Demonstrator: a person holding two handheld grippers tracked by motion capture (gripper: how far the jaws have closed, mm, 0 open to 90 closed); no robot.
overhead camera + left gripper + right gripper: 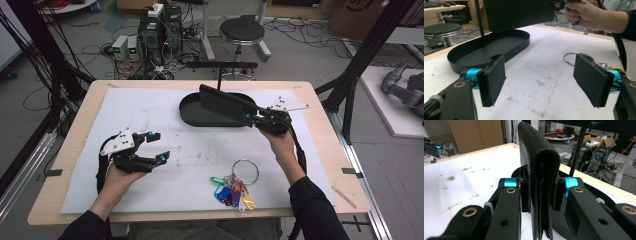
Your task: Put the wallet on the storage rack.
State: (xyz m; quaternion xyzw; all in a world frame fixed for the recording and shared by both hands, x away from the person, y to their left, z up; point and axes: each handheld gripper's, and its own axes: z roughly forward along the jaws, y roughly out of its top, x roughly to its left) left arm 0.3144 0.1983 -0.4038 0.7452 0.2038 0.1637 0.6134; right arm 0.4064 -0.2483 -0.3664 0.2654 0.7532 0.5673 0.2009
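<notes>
A black folded wallet (222,104) hangs tilted over a black oval tray (187,117) at the back middle of the white mat. My right gripper (250,117) is shut on the wallet's right end. In the right gripper view the wallet (540,170) stands upright, pinched between both pads of my right gripper (541,192). My left gripper (160,145) is open and holds nothing, low over the mat at the left. Its view looks between its own wide-apart pads (491,80) toward the tray (486,47), the wallet (519,13) and a key ring (571,58).
A bunch of keys with coloured tags (235,190) lies near the table's front edge. A thin black post with a crossbar (220,65) rises from the tray. Beyond the table stand a stool (242,31), computer boxes (155,30) and cables on the floor.
</notes>
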